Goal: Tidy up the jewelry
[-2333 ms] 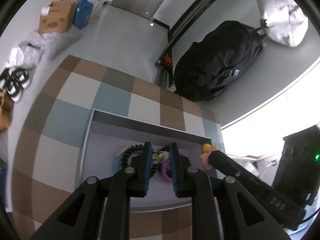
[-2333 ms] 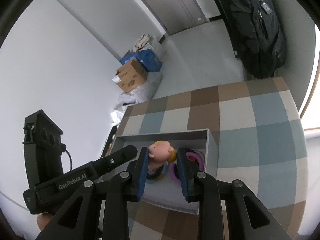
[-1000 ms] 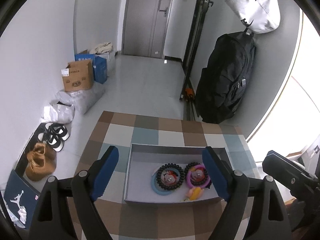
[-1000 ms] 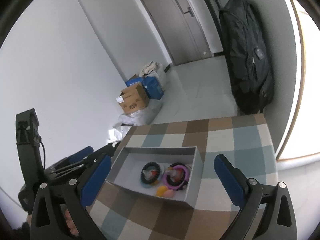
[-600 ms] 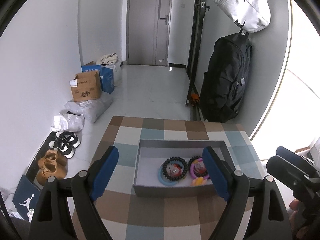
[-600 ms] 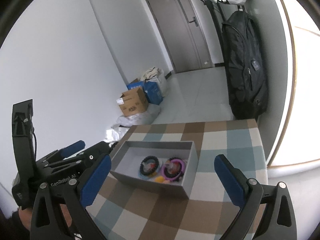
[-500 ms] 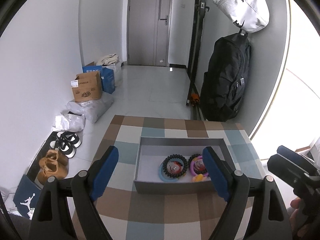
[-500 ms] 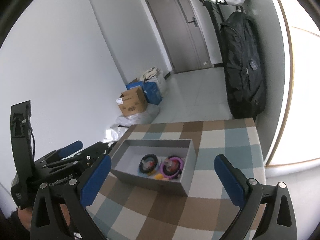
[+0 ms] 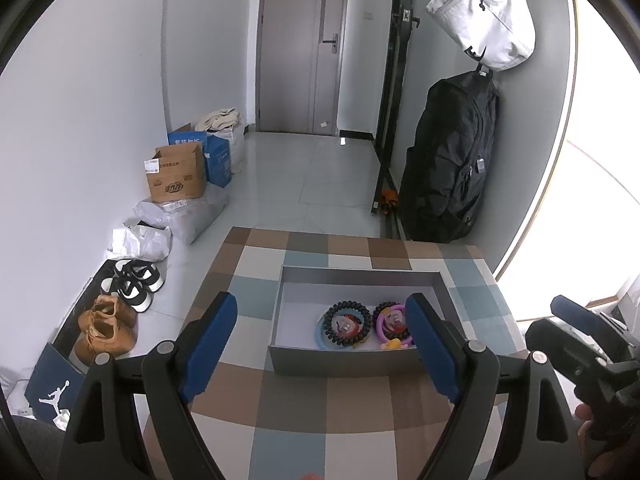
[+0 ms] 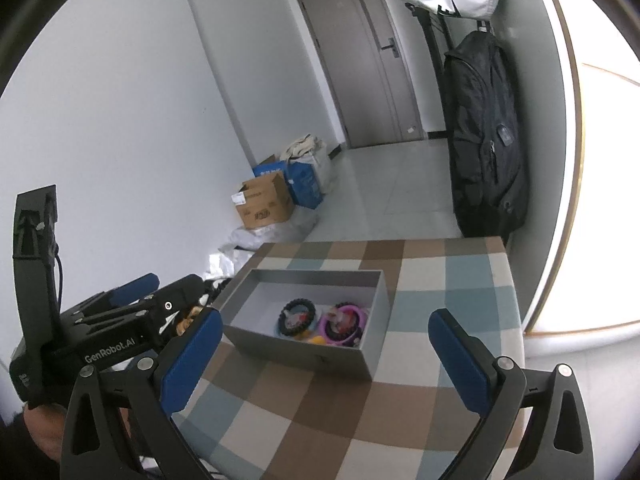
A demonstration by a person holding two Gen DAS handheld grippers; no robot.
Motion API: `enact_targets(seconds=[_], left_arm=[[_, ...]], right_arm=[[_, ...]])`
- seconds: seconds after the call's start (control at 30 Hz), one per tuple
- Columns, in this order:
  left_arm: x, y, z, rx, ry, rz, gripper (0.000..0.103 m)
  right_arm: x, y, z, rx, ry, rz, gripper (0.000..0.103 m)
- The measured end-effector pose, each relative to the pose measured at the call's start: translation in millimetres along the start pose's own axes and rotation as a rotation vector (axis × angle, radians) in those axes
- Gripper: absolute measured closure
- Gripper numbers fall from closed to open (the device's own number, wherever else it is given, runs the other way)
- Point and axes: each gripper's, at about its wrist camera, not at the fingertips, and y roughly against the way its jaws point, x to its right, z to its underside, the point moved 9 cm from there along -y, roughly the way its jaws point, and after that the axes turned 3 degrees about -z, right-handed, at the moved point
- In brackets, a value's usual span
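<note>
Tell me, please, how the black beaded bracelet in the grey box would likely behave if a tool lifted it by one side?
The black beaded bracelet looks strung from separate beads, so it would probably sag rather than hold its ring shape. It seems small and light. It overlaps a blue ring, which may shift with it.

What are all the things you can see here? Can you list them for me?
box: one, grey, open, on the checked cloth
black bracelet: one, black beads, in the box, left of the purple one
blue ring: one, light blue, under the black bracelet
purple bracelet: one, purple, in the box at the right
yellow toy: one, yellow, in the box near the front wall
cloth: one, brown, blue and white squares, over the table
backpack: one, black, hanging on the right wall
white bag: one, above the backpack
cardboard box: one, brown, on the floor at the left
shoes: brown pair beside a black and white pair, by the left wall
door: one, grey, far end
left gripper: black with blue pads, open
right gripper: black with blue pads, open
</note>
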Motion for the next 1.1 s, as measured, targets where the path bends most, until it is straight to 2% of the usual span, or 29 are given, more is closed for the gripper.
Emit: enact_targets(seconds=[0.33, 1.1], left_arm=[[-3.4, -2.1, 2.7, -0.016, 0.033, -0.002, 0.020], [0.1, -1.0, 1.7, -0.021, 0.025, 0.020, 0.020]], right_arm=[[-1.3, 0.9, 1.2, 0.001, -0.007, -0.002, 0.000], [3.4, -0.8, -0.7, 0.000, -0.017, -0.001, 0.000]])
